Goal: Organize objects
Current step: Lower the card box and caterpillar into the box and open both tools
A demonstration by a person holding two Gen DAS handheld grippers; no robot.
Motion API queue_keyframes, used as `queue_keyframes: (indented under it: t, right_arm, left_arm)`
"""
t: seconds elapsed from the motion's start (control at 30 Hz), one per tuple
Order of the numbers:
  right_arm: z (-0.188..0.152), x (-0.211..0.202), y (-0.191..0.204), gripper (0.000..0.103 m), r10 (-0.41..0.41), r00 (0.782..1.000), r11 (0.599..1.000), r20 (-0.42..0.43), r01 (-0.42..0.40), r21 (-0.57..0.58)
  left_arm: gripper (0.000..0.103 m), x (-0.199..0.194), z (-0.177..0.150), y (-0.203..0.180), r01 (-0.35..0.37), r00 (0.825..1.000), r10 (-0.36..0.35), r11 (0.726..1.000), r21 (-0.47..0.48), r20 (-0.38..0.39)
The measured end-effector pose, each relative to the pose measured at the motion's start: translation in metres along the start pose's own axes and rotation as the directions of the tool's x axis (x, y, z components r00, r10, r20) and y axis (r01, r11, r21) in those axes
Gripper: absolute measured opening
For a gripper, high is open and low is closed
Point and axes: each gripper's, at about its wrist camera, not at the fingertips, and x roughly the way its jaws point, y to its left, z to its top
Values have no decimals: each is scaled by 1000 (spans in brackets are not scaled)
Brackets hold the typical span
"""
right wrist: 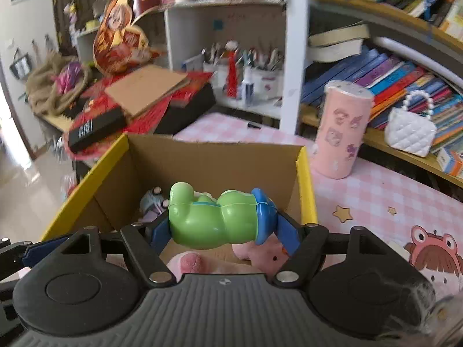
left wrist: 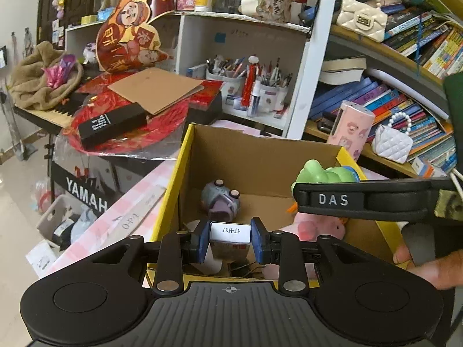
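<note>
cardboard box (left wrist: 260, 162), left wrist view: my left gripper (left wrist: 230, 241) clamps a small staple box (left wrist: 230, 235) above it; a grey toy (left wrist: 221, 199) lies inside. right wrist view: my right gripper (right wrist: 222, 225) pinches a green toy (right wrist: 214, 217) over the box; both drops remain, i judge.

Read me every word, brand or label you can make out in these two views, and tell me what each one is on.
"DAS": the right gripper, seen from the left wrist view.
"YAMAH", cut off: black keyboard cover.
"O·P·I": long nail file.
"订书钉", upside down: small white box in the left gripper.
Book spines, black box lettering, red decoration: too small or stylised to read.
</note>
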Motion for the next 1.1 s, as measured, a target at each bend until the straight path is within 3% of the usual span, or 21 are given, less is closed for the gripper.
queue_keyframes:
  t: [0.3, 0.47, 0.57, 0.73, 1.1]
  right_arm:
    - [6, 24, 6, 74, 6, 999, 997, -32, -8, -76]
    - [3, 29, 8, 78, 13, 999, 997, -45, -16, -69]
    - [3, 19, 6, 86, 8, 1000, 999, 0, -8, -53]
    - [7, -6, 2, 88, -4, 997, 1000, 80, 5, -7]
    - [-19, -93, -12, 90, -65, 968, 992, 242, 37, 119]
  left_arm:
    - [30, 1, 0, -5, -16, 1000, 16, 1000, -7, 8]
    - [50, -7, 0, -7, -15, 1000, 15, 1000, 1, 19]
    - [63, -16, 3, -6, -15, 999, 14, 1000, 0, 39]
    - [77, -38, 10, -9, 1, 996, -2, 1000, 13, 93]
    - [88, -85, -2, -3, 12, 990, -18, 999, 47, 142]
